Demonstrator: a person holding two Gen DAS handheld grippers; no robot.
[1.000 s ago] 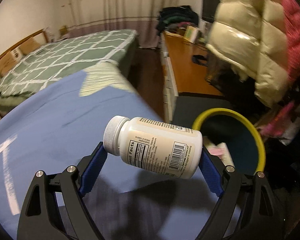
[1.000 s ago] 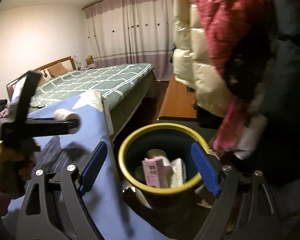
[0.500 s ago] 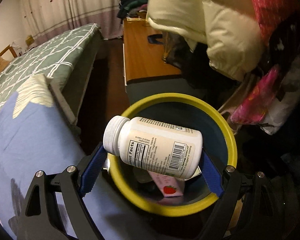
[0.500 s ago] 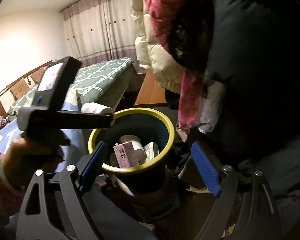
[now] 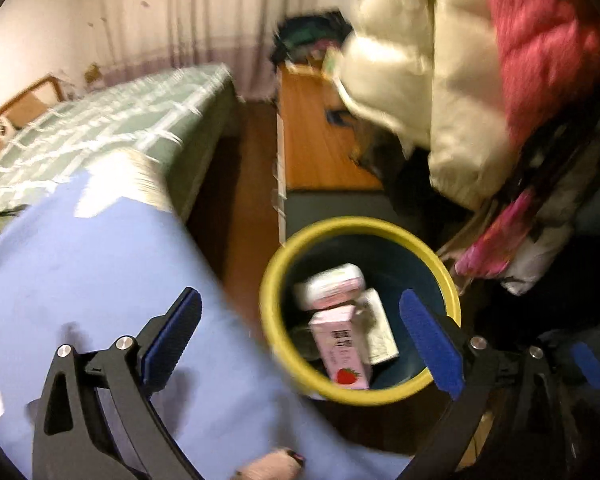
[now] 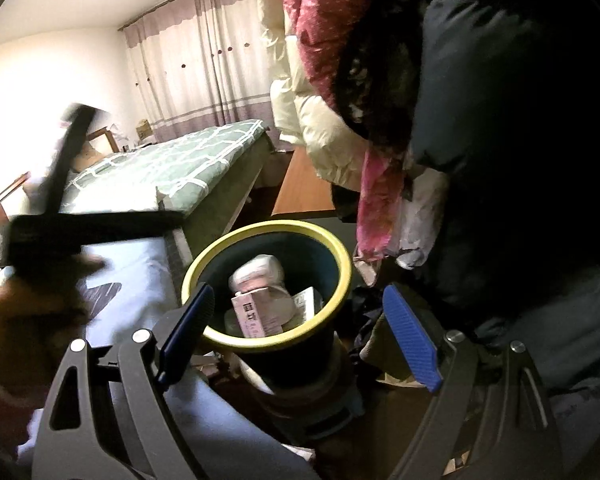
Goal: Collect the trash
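We see the yellow-rimmed bin (image 5: 278,280) just beyond our left gripper (image 5: 300,332), jaws opening, empty; right gripper (image 6: 300,332) wide, empty; white bottle (image 5: 332,286) inside.

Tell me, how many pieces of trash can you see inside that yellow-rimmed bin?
3 clearly: a pink strawberry carton in front, a white bottle behind it, and a white box beside the carton inside the bin. More may lie hidden underneath.

We see bin (image 5: 360,394) on floor, right of bed (image 5: 80,280), before wooden cabinet (image 5: 316,140). In bin: carton (image 5: 340,350) upright at front, bottle (image 5: 334,284) lying behind it, box (image 5: 378,328) just right of carton. Second bed (image 5: 100,128) behind first, curtain (image 6: 204,64) behind that. Coats (image 5: 460,80) hang above and right of bin.
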